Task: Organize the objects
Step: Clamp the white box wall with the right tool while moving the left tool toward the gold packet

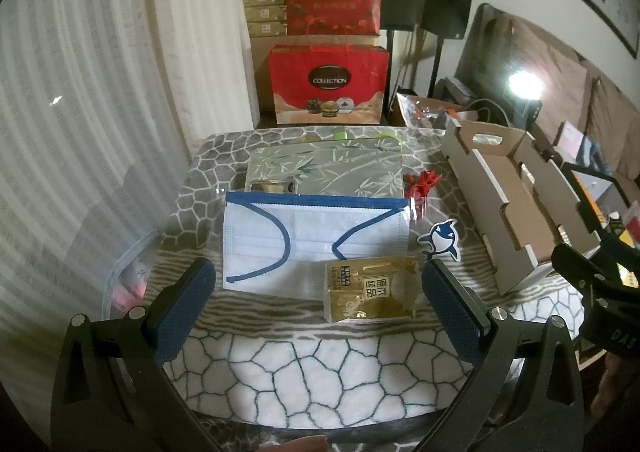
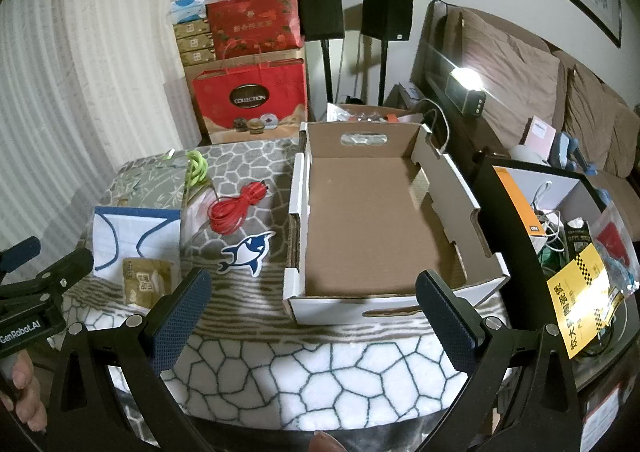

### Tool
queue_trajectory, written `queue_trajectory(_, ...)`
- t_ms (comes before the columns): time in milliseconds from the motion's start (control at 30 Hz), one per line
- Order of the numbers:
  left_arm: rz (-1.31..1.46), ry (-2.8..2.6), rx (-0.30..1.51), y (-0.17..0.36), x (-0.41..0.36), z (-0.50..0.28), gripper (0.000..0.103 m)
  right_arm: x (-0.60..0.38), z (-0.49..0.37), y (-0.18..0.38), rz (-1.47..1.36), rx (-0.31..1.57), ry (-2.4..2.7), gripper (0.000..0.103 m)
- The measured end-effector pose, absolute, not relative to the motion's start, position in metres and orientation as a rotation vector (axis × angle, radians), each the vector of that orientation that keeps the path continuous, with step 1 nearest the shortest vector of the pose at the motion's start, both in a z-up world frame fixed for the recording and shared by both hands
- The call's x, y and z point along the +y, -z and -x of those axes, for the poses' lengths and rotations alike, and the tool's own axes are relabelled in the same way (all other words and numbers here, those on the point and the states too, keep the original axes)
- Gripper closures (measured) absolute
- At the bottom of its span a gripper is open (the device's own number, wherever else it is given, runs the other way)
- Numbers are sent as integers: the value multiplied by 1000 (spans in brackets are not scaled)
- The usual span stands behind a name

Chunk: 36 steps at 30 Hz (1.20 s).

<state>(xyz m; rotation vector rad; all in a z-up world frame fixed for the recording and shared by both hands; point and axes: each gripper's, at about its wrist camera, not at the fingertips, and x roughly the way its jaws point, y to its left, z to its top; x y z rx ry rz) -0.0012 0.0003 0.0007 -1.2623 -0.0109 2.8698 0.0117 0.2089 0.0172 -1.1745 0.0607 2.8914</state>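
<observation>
On the patterned table cloth lie a bagged white face mask [image 1: 312,244] with blue straps, a gold sachet [image 1: 370,290] on its near right corner, a shark sticker [image 1: 440,238], a coiled red cable [image 2: 232,208], a green cord [image 2: 197,168] and a bamboo-print pouch [image 1: 332,172]. An empty cardboard box [image 2: 372,212] stands on the right of the table. My left gripper [image 1: 318,308] is open and empty, just short of the mask and sachet. My right gripper [image 2: 314,316] is open and empty, in front of the box's near wall [image 2: 360,310].
Red gift bags [image 1: 328,88] and stacked boxes stand behind the table. A clear plastic bag [image 1: 128,280] hangs at the table's left edge. A black bin of clutter [image 2: 568,236] sits right of the box. A sofa and two speakers stand beyond.
</observation>
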Motion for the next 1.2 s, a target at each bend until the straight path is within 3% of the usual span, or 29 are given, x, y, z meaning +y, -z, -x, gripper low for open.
queue_trajectory(1200, 1283, -2847, 18, 7, 1, 6, 0, 221, -7, -12, 1186, 72, -2859, 0)
